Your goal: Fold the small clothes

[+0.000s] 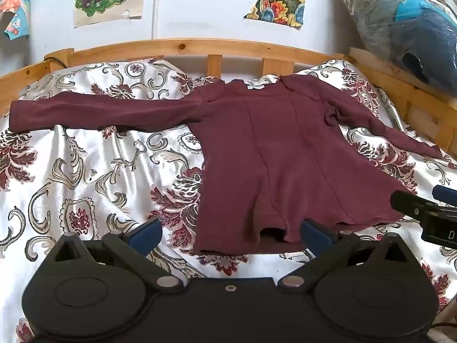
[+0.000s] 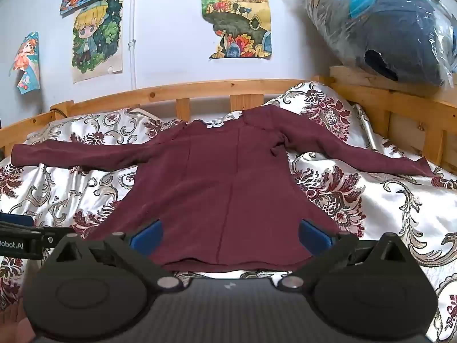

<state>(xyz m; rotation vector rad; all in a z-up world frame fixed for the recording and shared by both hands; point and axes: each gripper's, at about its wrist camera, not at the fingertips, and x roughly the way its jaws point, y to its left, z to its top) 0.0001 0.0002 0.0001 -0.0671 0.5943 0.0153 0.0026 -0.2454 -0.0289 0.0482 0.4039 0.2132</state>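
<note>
A dark maroon long-sleeved top (image 1: pixel 268 154) lies flat on the bed, neckline toward the headboard, both sleeves spread out sideways. My left gripper (image 1: pixel 230 235) hovers open over the hem's left corner, its blue pads (image 1: pixel 145 235) wide apart and nothing pinched. The right gripper (image 1: pixel 422 208) shows at the right edge of that view. In the right wrist view the same top (image 2: pixel 228 188) fills the middle, and my right gripper (image 2: pixel 230 235) stands open just above the hem, pads clear of the cloth. The left gripper (image 2: pixel 20 240) juts in at the left edge.
A white satin bedspread (image 1: pixel 85 177) with red and grey floral pattern covers the bed. A wooden headboard rail (image 1: pixel 200 45) runs along the back and a wooden side rail (image 2: pixel 400 105) on the right. A plastic-wrapped dark bundle (image 2: pixel 385 28) sits above it. Posters (image 2: pixel 237 20) hang on the wall.
</note>
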